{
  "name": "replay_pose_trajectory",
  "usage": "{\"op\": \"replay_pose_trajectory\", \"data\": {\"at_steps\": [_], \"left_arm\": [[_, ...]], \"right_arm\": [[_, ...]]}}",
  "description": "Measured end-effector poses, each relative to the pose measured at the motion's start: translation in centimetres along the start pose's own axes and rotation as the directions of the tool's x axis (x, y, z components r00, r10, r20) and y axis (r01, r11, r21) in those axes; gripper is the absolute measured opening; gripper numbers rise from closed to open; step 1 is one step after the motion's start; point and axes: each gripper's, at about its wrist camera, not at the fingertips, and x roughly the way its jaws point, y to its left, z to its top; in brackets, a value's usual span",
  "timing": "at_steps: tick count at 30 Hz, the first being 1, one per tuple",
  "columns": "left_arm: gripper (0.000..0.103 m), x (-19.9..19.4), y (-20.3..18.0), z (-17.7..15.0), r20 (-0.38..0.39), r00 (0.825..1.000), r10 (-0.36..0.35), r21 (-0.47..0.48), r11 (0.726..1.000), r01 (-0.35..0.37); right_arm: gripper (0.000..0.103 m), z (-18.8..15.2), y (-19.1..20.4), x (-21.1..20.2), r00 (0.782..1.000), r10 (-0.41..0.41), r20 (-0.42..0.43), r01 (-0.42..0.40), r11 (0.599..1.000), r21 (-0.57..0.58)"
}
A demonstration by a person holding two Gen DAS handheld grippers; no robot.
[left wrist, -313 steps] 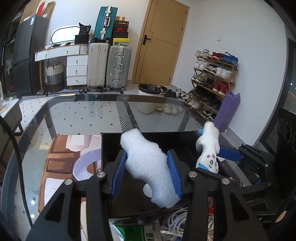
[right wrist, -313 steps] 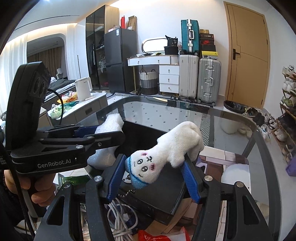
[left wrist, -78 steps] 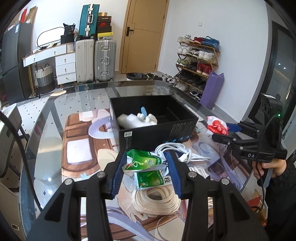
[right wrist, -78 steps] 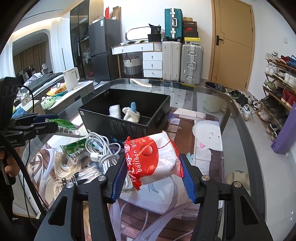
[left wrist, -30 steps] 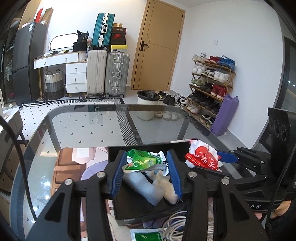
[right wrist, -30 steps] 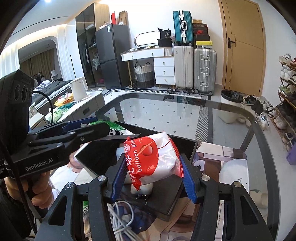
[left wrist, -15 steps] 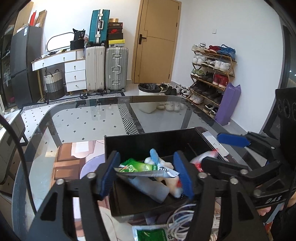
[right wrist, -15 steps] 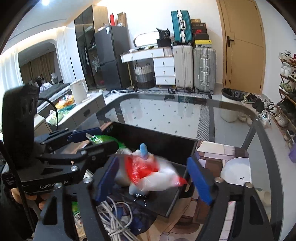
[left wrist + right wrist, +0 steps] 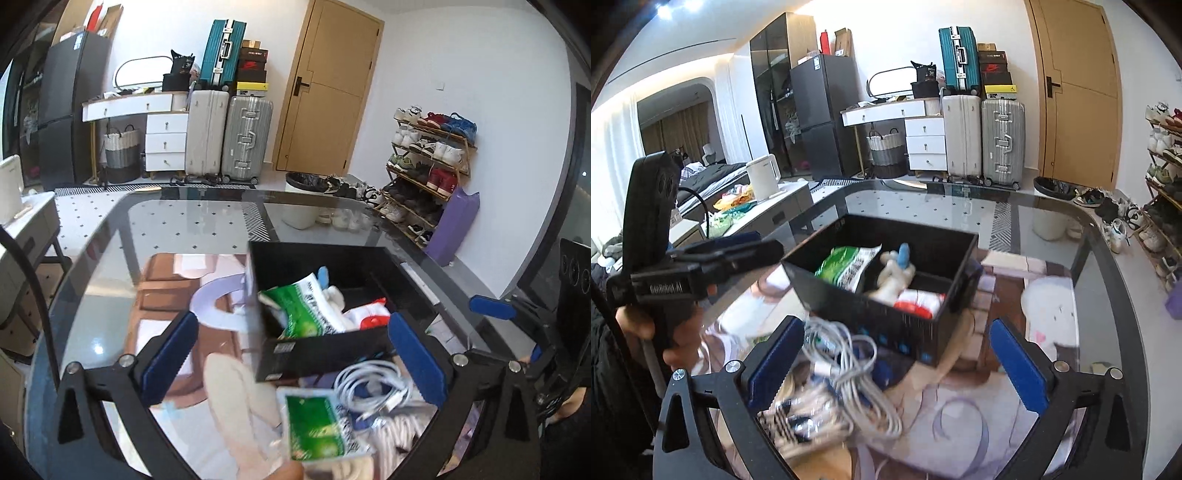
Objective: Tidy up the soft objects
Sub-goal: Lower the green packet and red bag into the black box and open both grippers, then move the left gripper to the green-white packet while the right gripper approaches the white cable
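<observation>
A black box (image 9: 325, 350) stands on the glass table. Inside it lie a green packet (image 9: 306, 306), a white plush toy (image 9: 895, 275) with a blue tip, and a red-and-white balloon bag (image 9: 919, 299). My left gripper (image 9: 291, 358) hangs just short of the box's near wall, its jaws opening wide with nothing between the pads. My right gripper (image 9: 897, 363) is back from the box's near corner, over the cables, its jaws also opening and empty.
A second green packet (image 9: 317, 428) and a heap of white cables (image 9: 846, 358) lie on the table in front of the box. A printed mat (image 9: 173, 295) covers the glass table. Suitcases, drawers and a shoe rack stand beyond the table's far edge.
Both grippers opened over the box and dropped their loads: the green packet and the red bag now lie inside. Both then drew back toward the near side of the table.
</observation>
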Motion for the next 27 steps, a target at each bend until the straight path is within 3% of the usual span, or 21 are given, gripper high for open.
{"op": "replay_pose_trajectory", "data": {"at_steps": [16,27], "left_arm": [[0.103,-1.6,-2.2,-3.1,-0.041,0.998,0.058,0.157,0.986,-0.051],[0.103,-1.1,-2.2,-3.7,-0.075,0.995,0.071,0.177,0.983,-0.057]], "right_arm": [[0.102,-3.4,1.0,-0.9,0.998,0.004,-0.056,-0.003,1.0,0.023],[0.102,-4.2,1.6,0.2,0.992,0.025,-0.126,-0.026,1.0,-0.009]]}}
